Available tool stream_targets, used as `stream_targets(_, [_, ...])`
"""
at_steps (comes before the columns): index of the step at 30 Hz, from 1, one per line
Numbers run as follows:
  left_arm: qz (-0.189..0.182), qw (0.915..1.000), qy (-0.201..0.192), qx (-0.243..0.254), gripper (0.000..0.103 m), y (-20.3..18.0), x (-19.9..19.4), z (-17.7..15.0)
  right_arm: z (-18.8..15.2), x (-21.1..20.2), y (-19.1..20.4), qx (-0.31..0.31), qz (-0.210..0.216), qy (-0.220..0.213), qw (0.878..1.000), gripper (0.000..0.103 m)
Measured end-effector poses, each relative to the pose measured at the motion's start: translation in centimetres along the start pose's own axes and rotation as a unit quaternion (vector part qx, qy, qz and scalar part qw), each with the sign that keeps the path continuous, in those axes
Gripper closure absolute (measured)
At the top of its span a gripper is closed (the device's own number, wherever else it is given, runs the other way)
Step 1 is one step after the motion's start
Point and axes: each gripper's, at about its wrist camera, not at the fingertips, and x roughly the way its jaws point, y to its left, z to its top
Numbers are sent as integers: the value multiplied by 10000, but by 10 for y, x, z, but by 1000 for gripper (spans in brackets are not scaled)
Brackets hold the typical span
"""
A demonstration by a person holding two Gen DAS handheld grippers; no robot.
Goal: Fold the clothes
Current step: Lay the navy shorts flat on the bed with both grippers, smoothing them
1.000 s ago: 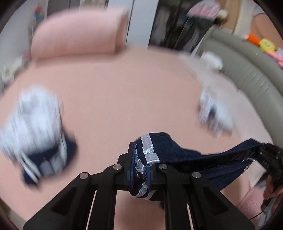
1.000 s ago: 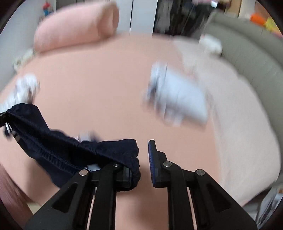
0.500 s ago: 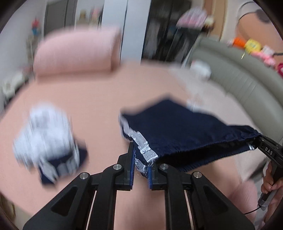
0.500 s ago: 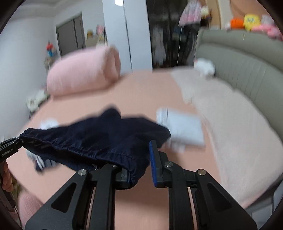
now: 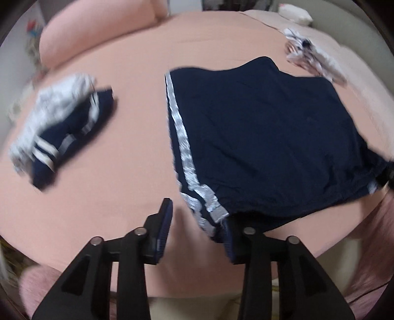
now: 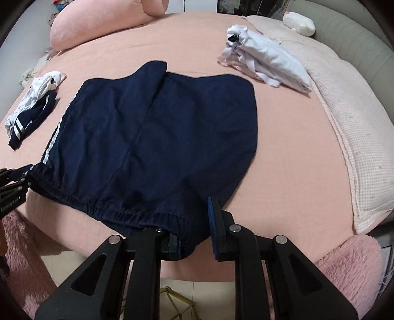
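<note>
Pink bedsheet (image 6: 283, 137) fills both views, and on it the navy shorts (image 6: 160, 137) lie spread flat, waistband at the near edge, legs pointing away, a white side stripe (image 5: 181, 133) down the left edge. Left gripper (image 5: 197, 236): jaws wide apart, the left waistband corner resting against the inner face of one finger, not clamped. Right gripper (image 6: 194, 236): jaws likewise apart, the right waistband corner draped over one finger, nothing pinched. Judgement: the laying-out step looks complete and the garment sits released; the fold proper would call for a fresh pinch on one side edge, carried across to the other, with the stripe as alignment reference. Count: one pair of shorts spread out; one navy-and-white bundle (image 6: 29, 108) to the left; one pile of pale clothes (image 6: 266, 61) to the right; one pink bolster (image 6: 103, 19) beyond.
</note>
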Motion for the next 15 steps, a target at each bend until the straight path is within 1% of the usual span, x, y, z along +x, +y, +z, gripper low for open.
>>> stream_targets(2, [318,9984,-145,445,62,-8,-7,-2,4,-3,1,-13,-19,-30,10000,87])
stream_targets(3, [334,9975,-215,592,62,-2,-13,-1,7,-4,2,-20,-29,-44,10000,87])
stream_targets(6, [289,9947,-422,887,62,-8,-22,2,13,-8,3,-40,-58,-89,9999,87])
stream_targets(9, [216,9926,-558,1058,62,-15,-24,5,18,-13,5,-109,-83,-178,9997,87])
stream_targets(10, [195,9921,-575,1101,62,-17,-24,6,19,-15,5,-108,-63,-202,9997,87])
stream_targets(12, [282,9906,-532,1224,62,-26,-20,5,21,-17,5,-94,-30,-232,9997,86])
stream_targets(13, [350,9897,-493,1297,62,-30,-18,5,21,-17,5,-80,-17,-236,9997,86])
stream_targets(14, [503,9881,-387,1401,62,-32,-16,8,22,-17,4,-66,-4,-241,9997,86])
stream_targets(15, [554,9875,-331,1437,62,-36,-19,9,23,-16,4,-51,9,-246,9997,86])
